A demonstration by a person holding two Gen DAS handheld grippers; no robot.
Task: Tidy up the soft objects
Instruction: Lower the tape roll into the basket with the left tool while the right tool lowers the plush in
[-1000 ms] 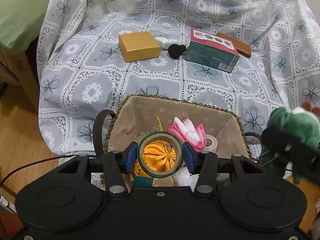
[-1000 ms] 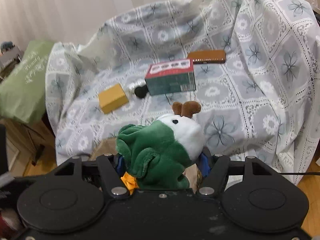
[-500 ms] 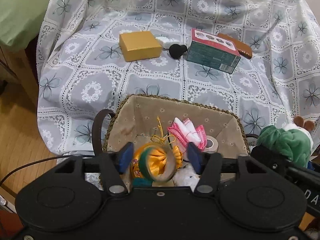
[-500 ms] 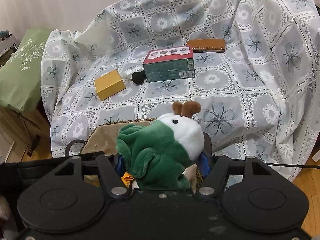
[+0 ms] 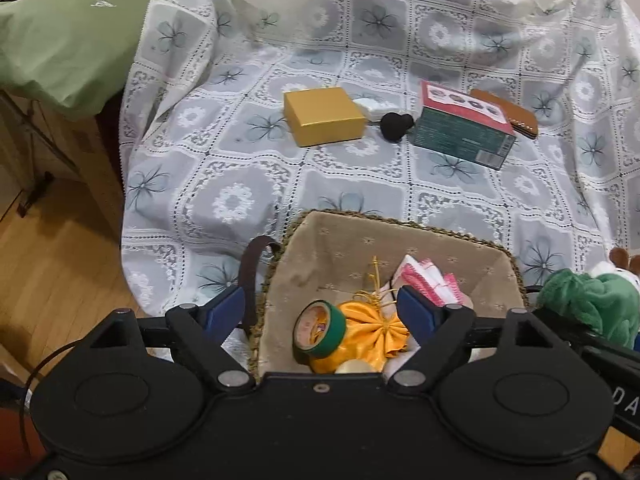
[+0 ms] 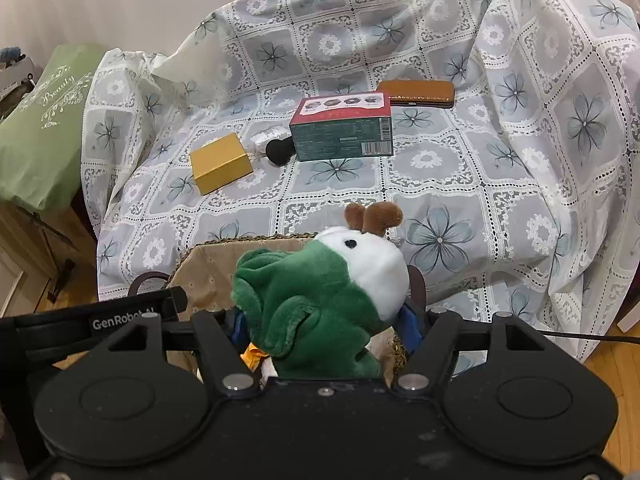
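Our left gripper's [image 5: 320, 308] fingers [image 5: 416, 312] are spreading wide with nothing pressed between them, and the green tape roll [image 5: 319, 335] lies below in the basket [image 5: 400, 227], leaning on the orange satin pouch [image 5: 372, 330]. Our right gripper [image 6: 324, 334] is clamped on the green plush toy [image 6: 316, 300], held just above the basket's near right corner. We judge the main risk to be crowding: both grippers hang close over one small opening, and the plush is bulky. If we let go too near the rim, it could tip out onto the lace cloth [image 6: 440, 184]. It could also catch the pink-edged cloth [image 5: 430, 280] or knock the tape roll.
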